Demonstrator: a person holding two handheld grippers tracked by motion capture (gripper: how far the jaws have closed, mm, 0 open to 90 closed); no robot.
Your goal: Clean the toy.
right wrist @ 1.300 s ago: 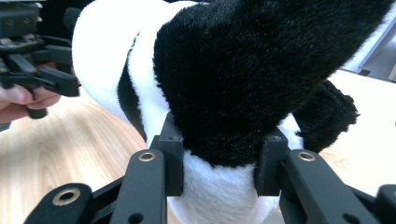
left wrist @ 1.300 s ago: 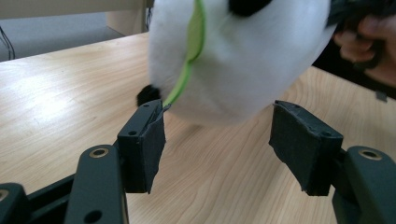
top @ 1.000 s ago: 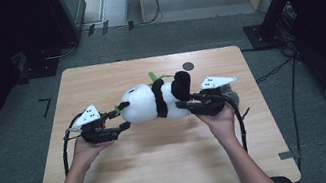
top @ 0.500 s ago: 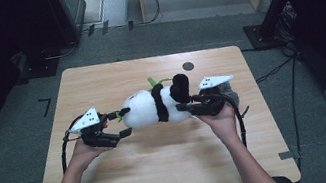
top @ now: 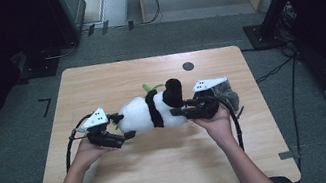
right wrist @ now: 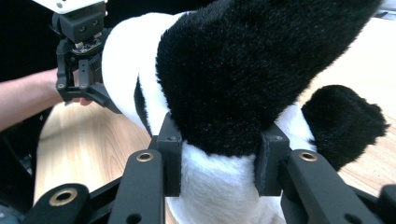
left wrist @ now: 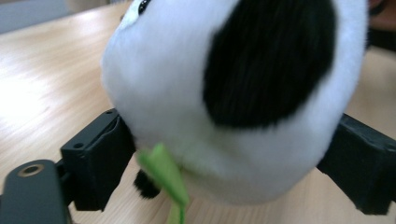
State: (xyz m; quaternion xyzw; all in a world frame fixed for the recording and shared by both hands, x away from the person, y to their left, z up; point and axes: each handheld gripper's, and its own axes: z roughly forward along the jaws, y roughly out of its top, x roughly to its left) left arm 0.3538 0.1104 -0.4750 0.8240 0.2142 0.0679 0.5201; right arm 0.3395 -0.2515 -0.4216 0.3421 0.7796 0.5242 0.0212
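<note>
A soft black-and-white plush panda toy (top: 152,112) with a small green felt leaf (left wrist: 163,175) lies on its side on the light wooden counter (top: 165,172), between the two hands. The right claw (top: 186,113) is clamped on one of the panda's black limbs, its pads pressing into the fur. The left claw (top: 123,127) has just been opening, and its jaws now stand wide apart on either side of the panda's white head end, which sits between them unpinched.
</note>
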